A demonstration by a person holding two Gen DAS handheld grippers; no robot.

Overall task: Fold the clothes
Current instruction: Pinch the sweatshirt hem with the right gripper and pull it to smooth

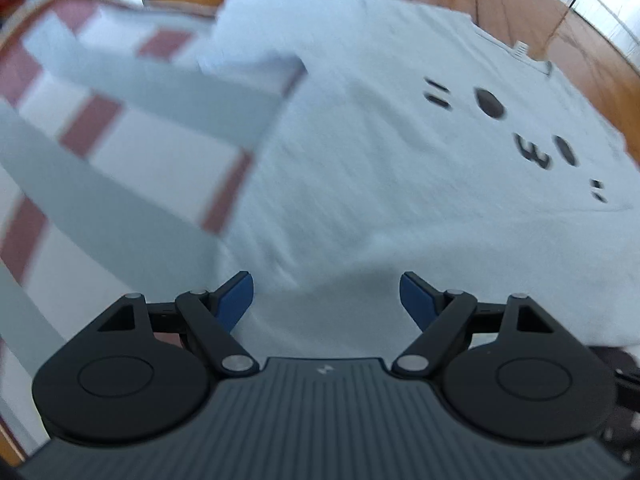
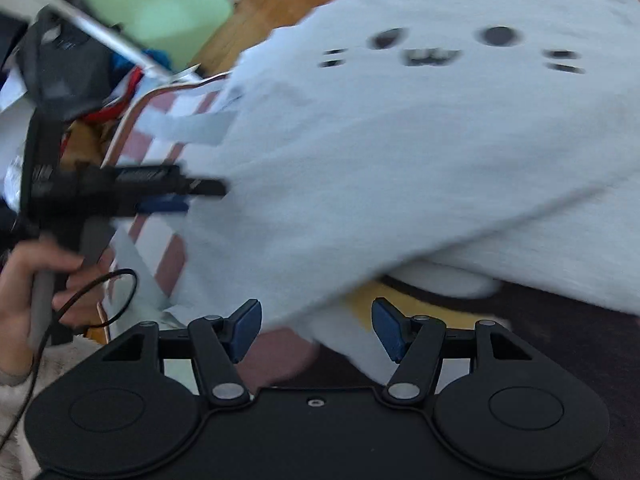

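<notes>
While you weigh your grip, read these:
Shirt: the white T-shirt [image 2: 400, 152] lies spread on the checked cloth [image 1: 100, 152], its near hem overhanging toward you.
Handling: judged light, limp, prone to bunching; pinch the hem corners.
Axis: collar far, hem near.
Jaws: left gripper [image 1: 326, 294] and right gripper [image 2: 316, 326] both gape, grasping nothing.

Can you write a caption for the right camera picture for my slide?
Open right gripper faces a white cat-face shirt on a checked cloth.

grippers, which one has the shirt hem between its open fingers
The right gripper: the white cat-face shirt hangs between its fingers. The left gripper sits over flat cloth.
</notes>
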